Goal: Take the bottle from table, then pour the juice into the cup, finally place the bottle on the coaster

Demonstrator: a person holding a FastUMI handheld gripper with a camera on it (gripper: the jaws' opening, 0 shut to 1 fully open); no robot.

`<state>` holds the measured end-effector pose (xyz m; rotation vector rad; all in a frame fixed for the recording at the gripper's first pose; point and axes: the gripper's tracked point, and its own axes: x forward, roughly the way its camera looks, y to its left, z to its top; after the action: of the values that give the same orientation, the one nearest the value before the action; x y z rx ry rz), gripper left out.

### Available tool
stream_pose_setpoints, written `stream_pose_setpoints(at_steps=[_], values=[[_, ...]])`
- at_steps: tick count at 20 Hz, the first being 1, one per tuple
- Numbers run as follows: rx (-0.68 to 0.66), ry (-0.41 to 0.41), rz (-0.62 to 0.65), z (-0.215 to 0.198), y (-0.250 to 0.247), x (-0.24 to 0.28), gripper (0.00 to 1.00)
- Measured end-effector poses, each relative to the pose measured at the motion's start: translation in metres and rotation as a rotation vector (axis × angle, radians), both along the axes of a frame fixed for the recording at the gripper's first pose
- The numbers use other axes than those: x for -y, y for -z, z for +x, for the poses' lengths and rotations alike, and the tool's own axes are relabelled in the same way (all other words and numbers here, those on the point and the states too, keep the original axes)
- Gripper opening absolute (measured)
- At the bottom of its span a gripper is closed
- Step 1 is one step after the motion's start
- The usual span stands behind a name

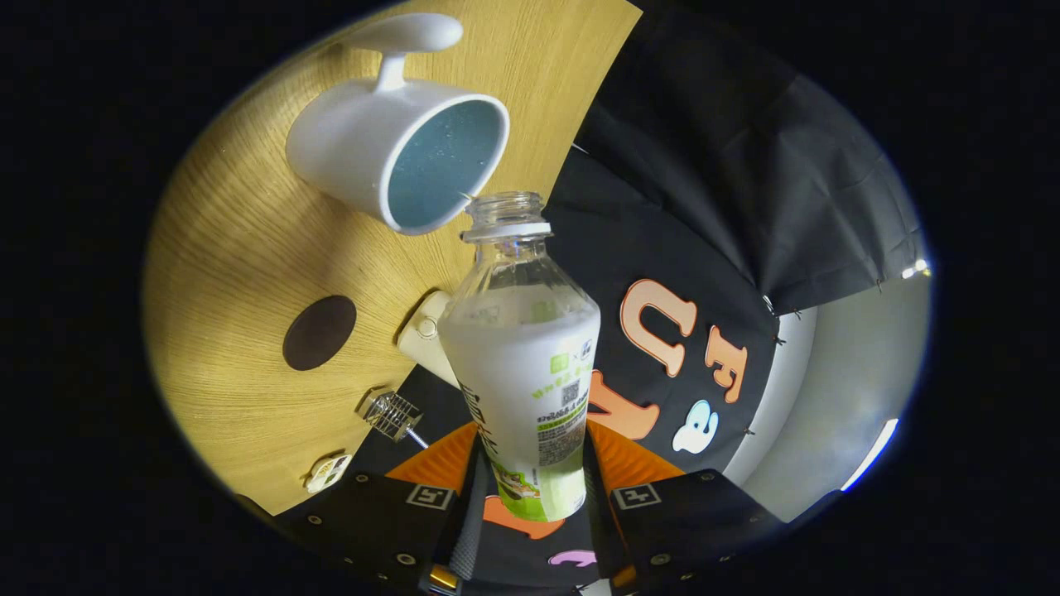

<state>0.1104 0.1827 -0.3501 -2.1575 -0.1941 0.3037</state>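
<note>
Wooden table [248, 248] carries white ceramic cup [397, 157]; gripper [530, 472] clamps uncapped clear plastic bottle [522, 364] mid-body. Likely light, slippery, squeezable: grip firmly around label.

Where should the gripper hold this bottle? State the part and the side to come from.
Keep the hold the gripper has now: both orange fingers press the bottle's labelled lower body from opposite sides. There the walls run straight; the shoulder narrows towards the open neck.
</note>
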Motion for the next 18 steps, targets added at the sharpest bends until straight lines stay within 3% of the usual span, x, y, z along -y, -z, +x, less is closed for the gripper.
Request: stream_pose_setpoints(at_steps=[4, 10, 14, 18], values=[[-0.040, 0.031, 0.045, 0.001, 0.011, 0.005, 0.55], [-0.124, 0.139, 0.215, 0.000, 0.029, 0.020, 0.55], [-0.259, 0.302, 0.449, -0.002, 0.047, 0.040, 0.56], [-0.358, 0.365, 0.752, 0.000, 0.047, 0.030, 0.56]])
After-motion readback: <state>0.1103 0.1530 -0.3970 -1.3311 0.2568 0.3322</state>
